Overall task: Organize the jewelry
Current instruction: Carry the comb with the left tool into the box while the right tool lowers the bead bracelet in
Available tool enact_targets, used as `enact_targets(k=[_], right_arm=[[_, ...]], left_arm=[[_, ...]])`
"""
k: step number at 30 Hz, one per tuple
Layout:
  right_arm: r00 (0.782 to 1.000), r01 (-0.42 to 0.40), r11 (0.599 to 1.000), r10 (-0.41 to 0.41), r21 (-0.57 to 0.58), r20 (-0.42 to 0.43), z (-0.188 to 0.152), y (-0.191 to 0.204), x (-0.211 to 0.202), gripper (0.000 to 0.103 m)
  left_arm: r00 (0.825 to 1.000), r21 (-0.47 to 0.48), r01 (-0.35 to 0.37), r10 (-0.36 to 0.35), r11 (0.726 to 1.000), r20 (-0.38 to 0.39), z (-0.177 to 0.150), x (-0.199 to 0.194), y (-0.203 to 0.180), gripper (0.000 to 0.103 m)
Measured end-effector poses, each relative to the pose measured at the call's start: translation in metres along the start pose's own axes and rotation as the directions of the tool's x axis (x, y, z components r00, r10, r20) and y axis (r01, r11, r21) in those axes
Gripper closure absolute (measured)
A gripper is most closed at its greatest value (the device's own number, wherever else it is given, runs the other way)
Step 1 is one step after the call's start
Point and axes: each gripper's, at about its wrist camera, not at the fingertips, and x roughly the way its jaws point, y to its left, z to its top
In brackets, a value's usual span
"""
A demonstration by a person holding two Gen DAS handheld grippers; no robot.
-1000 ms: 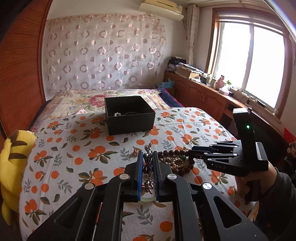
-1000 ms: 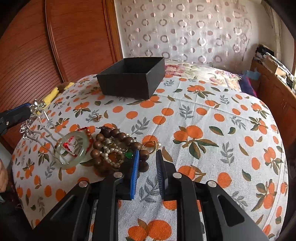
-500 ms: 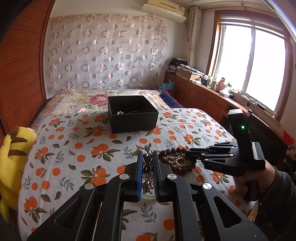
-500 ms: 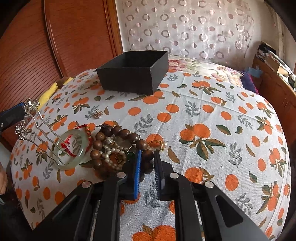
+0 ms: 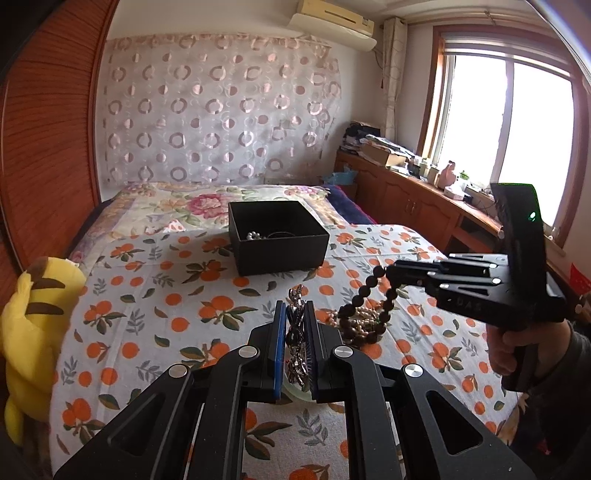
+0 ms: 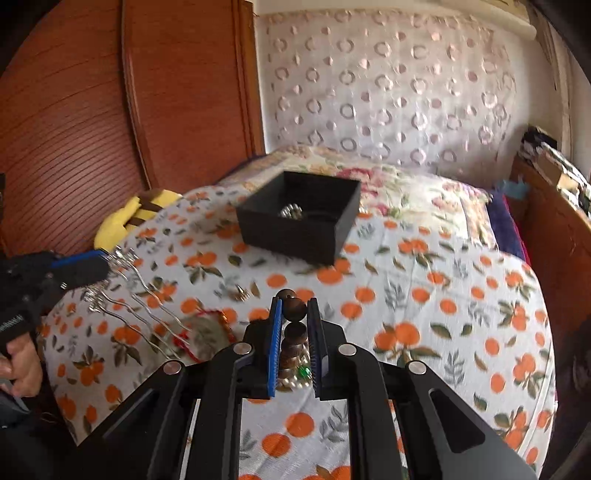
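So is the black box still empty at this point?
No: in the left wrist view the black box already holds a strand of pale beads on its floor.

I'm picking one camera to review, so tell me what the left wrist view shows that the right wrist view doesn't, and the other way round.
Only the left wrist view shows the bright window, the white wall air conditioner and the right gripper from the side, lifting the dark wooden bead strand off the pile.

Only the right wrist view shows the silver hair comb's wavy prongs spread out from the left gripper, and the pale green bangle.

Both show the open black square box, the orange-print bedspread and the yellow plush toy.
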Motion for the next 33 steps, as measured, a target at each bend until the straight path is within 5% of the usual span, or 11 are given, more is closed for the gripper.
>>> enact_targets(k=[15, 33], right_arm=[[0.999, 0.015, 1.0, -0.014, -0.02, 0.053, 0.025, 0.0, -0.015, 0.088], [0.992, -0.023, 0.998, 0.029, -0.053, 0.119, 0.089, -0.021, 0.004, 0.088]], left_arm=[[1.0, 0.003, -0.007, 0.007, 1.0, 0.02, 0.01, 0.002, 0.006, 0.094], [0.998, 0.0, -0.042, 0.042, 0.999, 0.055, 0.069, 0.038, 0.025, 0.094]])
